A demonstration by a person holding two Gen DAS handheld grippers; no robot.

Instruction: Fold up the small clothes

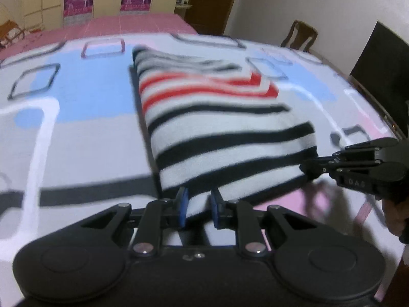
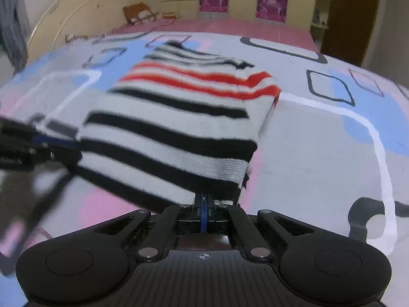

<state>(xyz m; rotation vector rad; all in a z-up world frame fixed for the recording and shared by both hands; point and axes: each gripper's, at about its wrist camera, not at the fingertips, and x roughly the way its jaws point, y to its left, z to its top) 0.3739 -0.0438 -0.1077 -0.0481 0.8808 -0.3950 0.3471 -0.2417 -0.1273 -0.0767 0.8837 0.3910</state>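
Note:
A folded striped garment (image 1: 217, 128), white with black and red bands, lies on the patterned bed cover (image 1: 84, 133), and its near edge is lifted. My left gripper (image 1: 198, 199) is shut on the near left corner, with cloth pinched between its blue pads (image 1: 182, 209). The right gripper (image 1: 306, 166) grips the near right corner from the side. In the right wrist view the garment (image 2: 173, 117) stretches away from my right gripper (image 2: 203, 199), whose pads meet on the hem. The left gripper (image 2: 74, 151) holds the other corner at the left.
A pink sheet (image 1: 127, 25) covers the far half of the bed. A wooden chair (image 1: 299, 35) and a dark screen (image 1: 378, 58) stand beyond the right edge. A curved headboard (image 2: 76, 12) and wardrobe doors (image 2: 242, 0) line the back.

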